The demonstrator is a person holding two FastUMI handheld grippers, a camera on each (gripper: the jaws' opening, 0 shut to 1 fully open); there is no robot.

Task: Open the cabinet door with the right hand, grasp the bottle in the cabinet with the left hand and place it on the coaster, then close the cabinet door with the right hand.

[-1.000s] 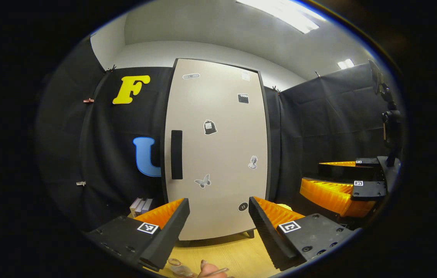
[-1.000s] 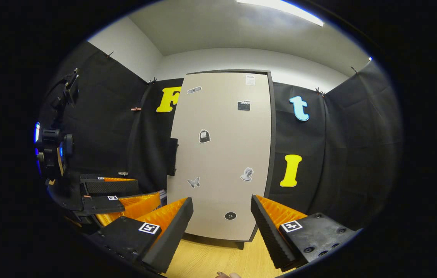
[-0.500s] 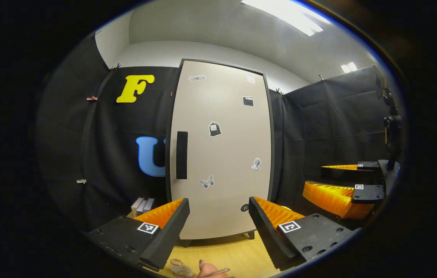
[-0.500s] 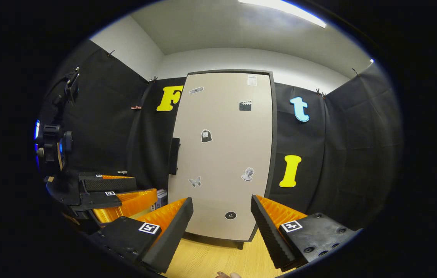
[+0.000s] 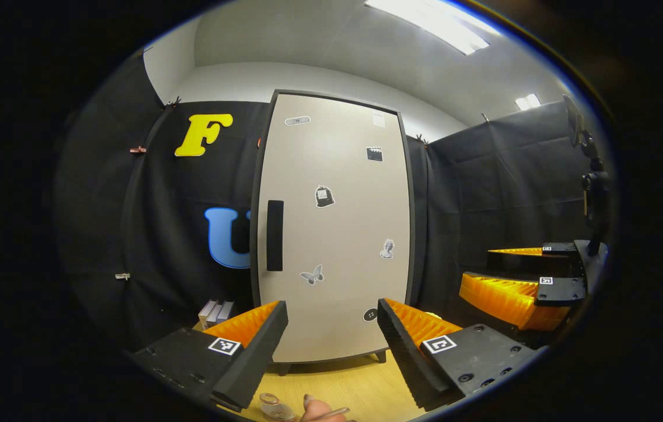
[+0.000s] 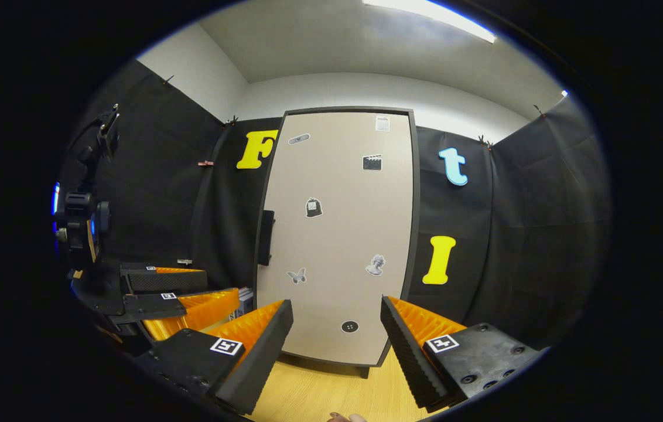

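- While the cabinet door stands shut at the far side of the wooden table, its dark upright handle sits near the door's left edge, and small stickers dot its pale face.
- The left gripper is released, jaws spread wide and holding nothing, hovering near the door's lower part without touching it.
- The right gripper is likewise spread and empty, facing the door; in the left gripper view it shows off to the right.
- A small clear coaster-like disc lies on the near table edge, beside a fingertip.
- Small boxes stand left of the cabinet.
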